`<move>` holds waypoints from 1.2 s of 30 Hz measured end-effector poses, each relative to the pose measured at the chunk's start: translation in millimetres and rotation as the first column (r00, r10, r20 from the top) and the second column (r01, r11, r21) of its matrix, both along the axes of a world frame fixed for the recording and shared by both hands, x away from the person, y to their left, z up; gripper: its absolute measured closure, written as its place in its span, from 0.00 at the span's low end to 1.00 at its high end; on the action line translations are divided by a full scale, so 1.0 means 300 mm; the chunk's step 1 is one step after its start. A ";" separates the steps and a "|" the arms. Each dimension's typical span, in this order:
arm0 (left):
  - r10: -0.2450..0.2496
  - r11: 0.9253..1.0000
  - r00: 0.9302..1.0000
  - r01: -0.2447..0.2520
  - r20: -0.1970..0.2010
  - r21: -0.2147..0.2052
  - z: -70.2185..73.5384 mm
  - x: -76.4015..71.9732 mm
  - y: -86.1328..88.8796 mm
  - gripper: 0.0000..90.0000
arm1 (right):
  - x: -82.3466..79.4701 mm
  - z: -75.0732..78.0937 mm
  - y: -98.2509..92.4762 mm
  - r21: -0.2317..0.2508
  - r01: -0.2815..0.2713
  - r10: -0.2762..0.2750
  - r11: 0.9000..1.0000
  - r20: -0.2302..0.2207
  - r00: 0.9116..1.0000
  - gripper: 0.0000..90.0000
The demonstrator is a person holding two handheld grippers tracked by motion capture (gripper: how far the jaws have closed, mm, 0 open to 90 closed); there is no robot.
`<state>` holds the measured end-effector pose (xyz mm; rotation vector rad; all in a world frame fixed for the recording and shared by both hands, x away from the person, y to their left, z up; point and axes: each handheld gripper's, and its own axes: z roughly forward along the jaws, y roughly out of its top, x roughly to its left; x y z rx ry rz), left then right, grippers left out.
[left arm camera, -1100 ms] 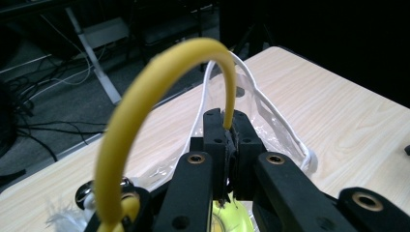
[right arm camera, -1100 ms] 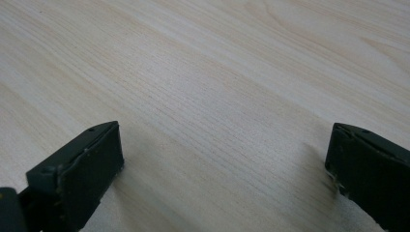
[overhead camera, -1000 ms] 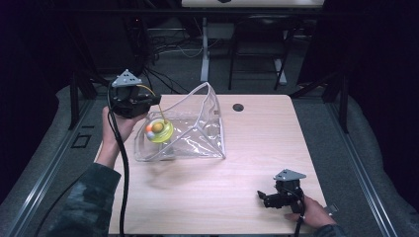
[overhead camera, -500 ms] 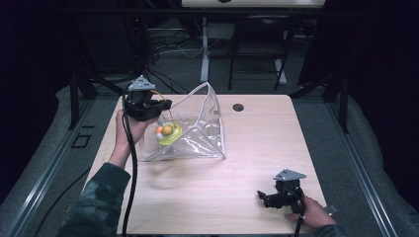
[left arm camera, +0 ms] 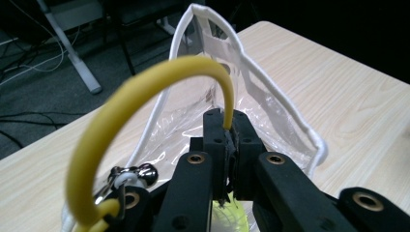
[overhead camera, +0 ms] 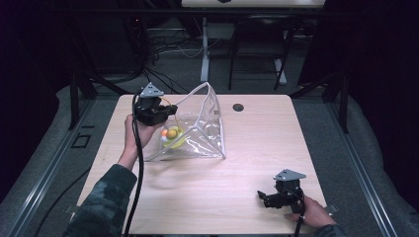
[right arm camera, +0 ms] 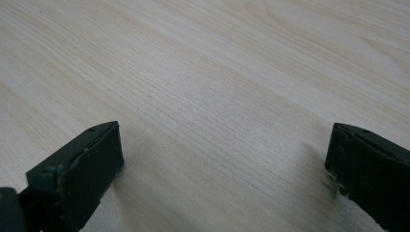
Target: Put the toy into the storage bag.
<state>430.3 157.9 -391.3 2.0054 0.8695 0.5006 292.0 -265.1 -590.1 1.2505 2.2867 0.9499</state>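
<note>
The left tool point(overhead camera: 165, 112), jaws pinching a yellow cord point(left arm camera: 145, 82), hovers at the open mouth of a clear pouch point(overhead camera: 202, 128) holding small yellow and orange items point(overhead camera: 171, 134), while the right tool point(overhead camera: 267, 199) rests spread on the wooden surface point(overhead camera: 247, 158), well apart from the pouch.

Left tool point(left arm camera: 227, 145) clamped and raised, right tool point(right arm camera: 225, 179) agape, low

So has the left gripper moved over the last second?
Yes. The left gripper, shut on a yellow loop, has shifted rightward and farther up the table, toward the round black grommet, over the clear bag.
</note>
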 end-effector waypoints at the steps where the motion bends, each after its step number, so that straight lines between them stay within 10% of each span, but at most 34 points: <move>1: 0.002 1.000 1.000 -0.002 -0.007 -0.006 -0.007 0.006 0.002 0.98 | 0.000 0.000 0.000 0.000 0.000 0.000 1.000 0.000 1.000 0.00; 36: 0.019 1.000 0.995 -0.018 -0.097 0.008 -0.117 0.064 -0.032 0.97 | 0.000 0.000 0.000 0.001 0.002 -0.002 1.000 0.001 1.000 0.00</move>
